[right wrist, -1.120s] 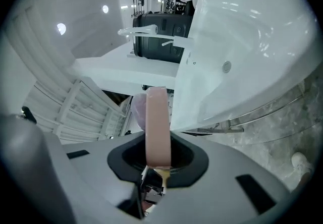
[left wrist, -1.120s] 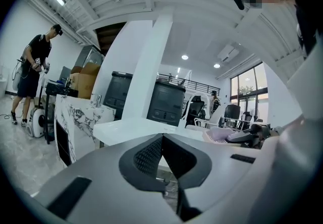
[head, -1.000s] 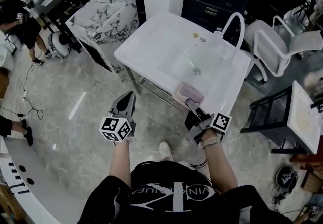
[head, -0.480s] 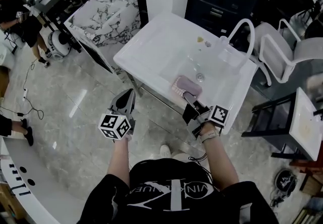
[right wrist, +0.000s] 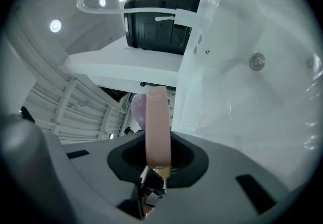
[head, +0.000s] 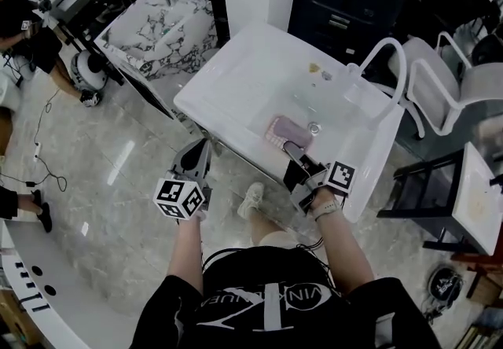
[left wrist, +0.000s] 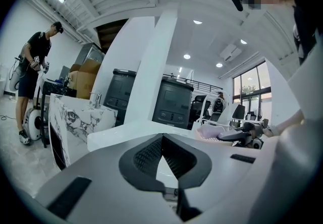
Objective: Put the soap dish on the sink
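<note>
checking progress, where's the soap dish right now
In the head view the soap dish is right of centre, gripped in the right tongs over the basin of the white sink, just left of the drain.

Bright ceiling lights, fisheye edges, sharp

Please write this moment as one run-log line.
phase: carry | right gripper: jaws shut on soap dish | soap dish: over sink basin | left gripper: jaws shut, empty
</note>
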`<state>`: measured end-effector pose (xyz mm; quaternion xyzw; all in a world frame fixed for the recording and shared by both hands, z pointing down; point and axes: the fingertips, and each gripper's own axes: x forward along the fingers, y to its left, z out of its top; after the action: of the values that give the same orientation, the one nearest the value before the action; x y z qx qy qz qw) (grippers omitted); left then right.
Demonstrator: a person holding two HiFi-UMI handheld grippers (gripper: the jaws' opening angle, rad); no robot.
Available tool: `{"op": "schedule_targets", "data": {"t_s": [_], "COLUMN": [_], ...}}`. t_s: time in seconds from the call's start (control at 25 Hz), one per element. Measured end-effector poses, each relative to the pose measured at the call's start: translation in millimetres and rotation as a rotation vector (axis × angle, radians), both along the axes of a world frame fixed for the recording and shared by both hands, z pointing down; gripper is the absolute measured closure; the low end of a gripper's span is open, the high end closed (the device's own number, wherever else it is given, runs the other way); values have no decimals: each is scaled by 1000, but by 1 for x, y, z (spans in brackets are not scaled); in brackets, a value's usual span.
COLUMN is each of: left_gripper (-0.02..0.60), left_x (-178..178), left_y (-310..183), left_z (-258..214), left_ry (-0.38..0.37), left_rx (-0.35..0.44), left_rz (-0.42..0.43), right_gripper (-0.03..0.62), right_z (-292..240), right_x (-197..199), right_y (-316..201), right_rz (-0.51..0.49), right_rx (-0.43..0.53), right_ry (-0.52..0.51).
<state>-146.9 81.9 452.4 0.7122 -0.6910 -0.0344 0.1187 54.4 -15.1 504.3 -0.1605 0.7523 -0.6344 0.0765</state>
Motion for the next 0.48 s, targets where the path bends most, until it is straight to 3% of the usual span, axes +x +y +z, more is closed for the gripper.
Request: {"op": "schedule_targets", "data": {"t_s": [0.48], "left_gripper": [568], "left_x": [-37], "left_y": [-77], "left_z": [-2], "left_ry": [-34], "left_rx": [3], "left_rz": [37], "right_gripper": [525], "right_z": [8], "right_x": [-47], "right_y": [-60], "right_rz": [3], "right_rx": [-11], "right_ry": [2]}}
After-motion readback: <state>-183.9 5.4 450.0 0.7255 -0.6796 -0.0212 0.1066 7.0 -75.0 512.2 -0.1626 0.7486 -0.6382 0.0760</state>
